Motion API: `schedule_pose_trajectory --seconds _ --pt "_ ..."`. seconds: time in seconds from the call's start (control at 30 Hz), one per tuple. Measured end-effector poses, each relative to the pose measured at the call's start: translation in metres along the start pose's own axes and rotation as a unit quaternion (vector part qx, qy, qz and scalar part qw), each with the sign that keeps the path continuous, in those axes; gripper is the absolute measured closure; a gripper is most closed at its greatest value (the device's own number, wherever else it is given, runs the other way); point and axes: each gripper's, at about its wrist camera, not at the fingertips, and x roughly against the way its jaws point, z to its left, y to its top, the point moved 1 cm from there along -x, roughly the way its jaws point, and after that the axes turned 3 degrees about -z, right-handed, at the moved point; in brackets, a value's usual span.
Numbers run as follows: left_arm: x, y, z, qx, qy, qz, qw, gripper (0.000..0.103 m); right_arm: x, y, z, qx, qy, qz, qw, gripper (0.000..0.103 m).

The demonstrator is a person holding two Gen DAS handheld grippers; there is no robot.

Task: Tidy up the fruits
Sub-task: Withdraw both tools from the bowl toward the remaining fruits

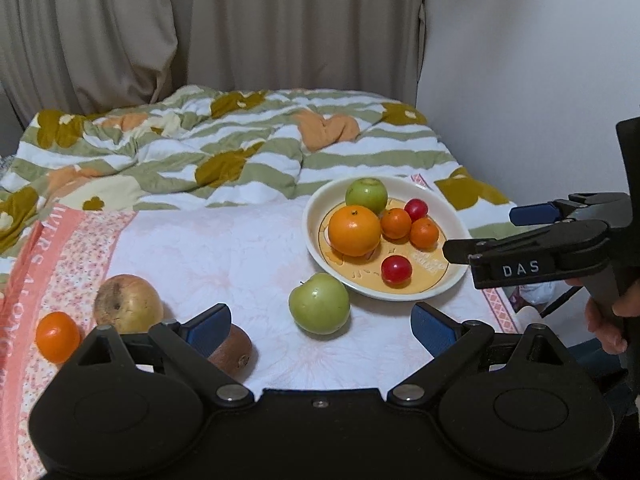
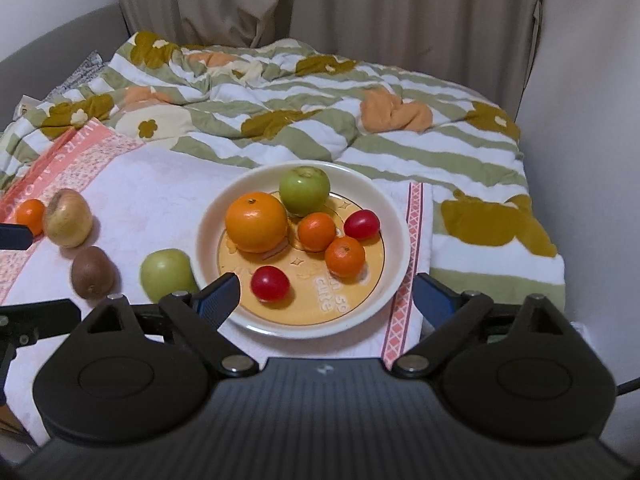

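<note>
A cream plate (image 1: 452, 280) (image 2: 384, 208) on the white towel holds a large orange (image 1: 354, 230) (image 2: 256, 222), a green apple (image 1: 366, 194) (image 2: 305, 191), two small oranges and two red plums. One red plum (image 2: 270, 283) lies near the plate's front. On the towel lie a second green apple (image 1: 319, 303) (image 2: 166, 274), a kiwi (image 1: 234, 350) (image 2: 93, 272), a yellowish apple (image 1: 128, 303) (image 2: 67, 218) and a small orange (image 1: 57, 336) (image 2: 31, 215). My left gripper (image 1: 322, 326) is open, just short of the loose green apple. My right gripper (image 2: 327, 294) (image 1: 478, 232) is open over the plate's near rim, empty.
A rumpled green, white and mustard quilt (image 1: 224, 152) covers the bed behind the towel. Beige curtains (image 1: 200, 28) hang at the back and a pale wall (image 1: 540, 80) stands at the right. A hand (image 1: 608, 320) grips the right tool's handle.
</note>
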Motion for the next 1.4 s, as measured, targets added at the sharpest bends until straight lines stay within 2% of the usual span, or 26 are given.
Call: schedule_pose_trajectory --seconds 0.23,0.47,0.63,0.87,0.97,1.1,1.4 --pt "0.038 -0.008 0.0 0.013 0.017 -0.039 0.999 0.004 0.043 -0.007 0.011 0.006 0.008 -0.021 1.0 0.0" --pt "0.072 -0.02 0.012 -0.004 0.069 -0.053 0.9962 0.004 0.077 -0.009 0.025 0.006 0.018 -0.039 0.999 0.0" --pt "0.09 -0.024 0.036 -0.011 0.108 -0.067 0.9919 0.003 0.094 -0.008 0.036 -0.003 0.024 -0.053 0.998 0.0" --pt "0.103 -0.025 0.08 -0.007 0.132 -0.081 0.9879 0.001 0.104 -0.005 0.058 -0.029 0.029 -0.049 0.998 0.0" --pt "0.099 -0.027 0.101 -0.009 0.125 -0.079 0.9889 0.001 0.1 -0.003 0.07 -0.046 0.029 -0.041 0.998 0.0" --pt "0.09 -0.028 0.126 -0.006 0.093 -0.063 0.9936 0.001 0.091 -0.002 0.088 -0.072 0.001 -0.033 0.997 0.0" --pt "0.059 -0.024 0.17 -0.037 0.041 -0.03 0.998 0.001 0.061 0.001 0.129 -0.124 -0.048 -0.006 0.991 0.0"
